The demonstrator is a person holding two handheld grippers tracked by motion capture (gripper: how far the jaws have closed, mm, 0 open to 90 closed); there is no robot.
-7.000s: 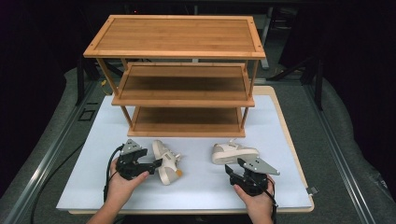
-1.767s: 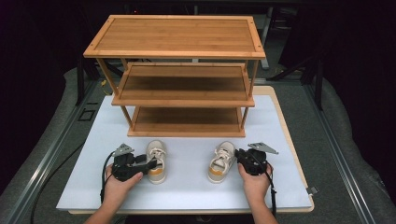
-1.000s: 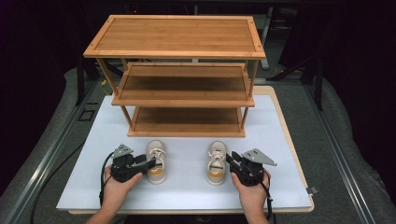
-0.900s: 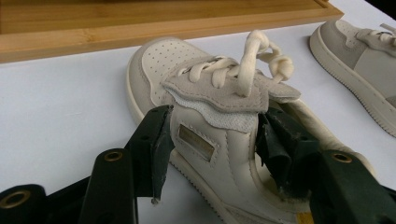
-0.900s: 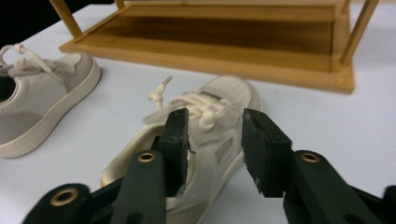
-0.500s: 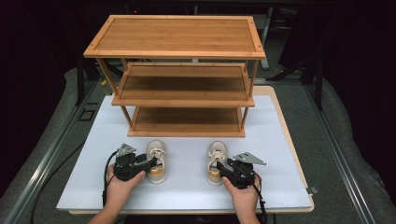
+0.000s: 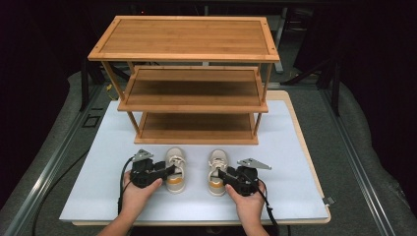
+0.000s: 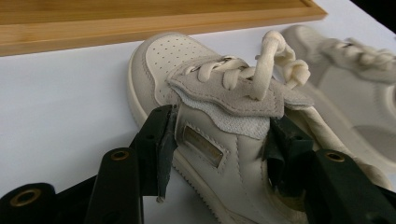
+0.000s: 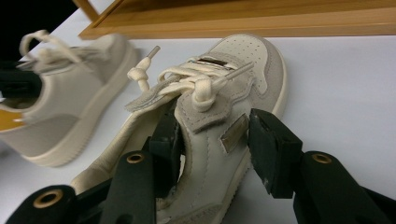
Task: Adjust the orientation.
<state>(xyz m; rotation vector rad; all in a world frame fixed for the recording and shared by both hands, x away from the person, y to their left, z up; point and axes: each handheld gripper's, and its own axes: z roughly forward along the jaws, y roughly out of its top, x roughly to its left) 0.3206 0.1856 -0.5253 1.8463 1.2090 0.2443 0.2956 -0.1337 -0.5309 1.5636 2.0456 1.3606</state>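
Observation:
Two small beige sneakers stand side by side on the white mat (image 7: 295, 162), toes toward the rack. My left gripper (image 7: 170, 170) (image 8: 222, 123) comes in from the left. It is shut across the left shoe (image 7: 175, 156) (image 8: 168, 60) below the laces, and its jaws have just been closing a little tighter. My right gripper (image 7: 222, 175) (image 9: 212, 126) reaches from the right and straddles the right shoe (image 7: 218, 157) (image 9: 247, 56). Its jaws have just been closing, with a thin gap still beside its right pad (image 9: 271, 149).
A three-tier wooden shoe rack (image 7: 196, 108) stands at the back of the mat, and its lowest shelf (image 7: 196, 125) sits just beyond the toes. Bare mat lies to the left and right of the shoes. Dark floor and rails surround the table.
Seven seconds ago both shoes lay tipped over; now they stand upright. In the last second the right gripper slid left around the right shoe. The left gripper and its shoe shifted slightly right.

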